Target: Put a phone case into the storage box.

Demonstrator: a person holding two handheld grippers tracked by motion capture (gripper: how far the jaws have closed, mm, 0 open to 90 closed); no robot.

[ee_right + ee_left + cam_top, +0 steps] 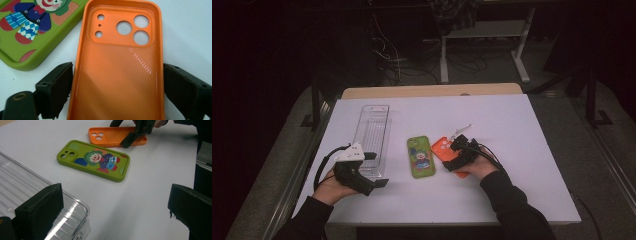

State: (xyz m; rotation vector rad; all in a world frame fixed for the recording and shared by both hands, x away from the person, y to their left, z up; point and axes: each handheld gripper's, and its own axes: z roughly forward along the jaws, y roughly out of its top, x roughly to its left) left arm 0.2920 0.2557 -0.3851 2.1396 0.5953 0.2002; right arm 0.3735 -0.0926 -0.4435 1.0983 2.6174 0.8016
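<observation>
An orange phone case [117, 45] lies inside up on the white table, camera holes away from my right hand. My right gripper [117, 87] straddles its near half, a black pad against each long side, shut on it. In the high view the same gripper [456, 154] sits over the orange case [442, 146] right of centre. A green phone case [420, 156] with a clown picture lies flat just left of it, also seen as the green case [93, 160]. My left gripper [115, 212] stands open, one jaw above the corner of a clear plastic tray [22, 182], nothing between its jaws.
The clear tray [372, 127] runs lengthwise on the left half of the white table [512, 180]. Dark floor, cables and white desk legs lie beyond the table's far wooden edge [432, 91]. Bare tabletop stretches at the right and along the front.
</observation>
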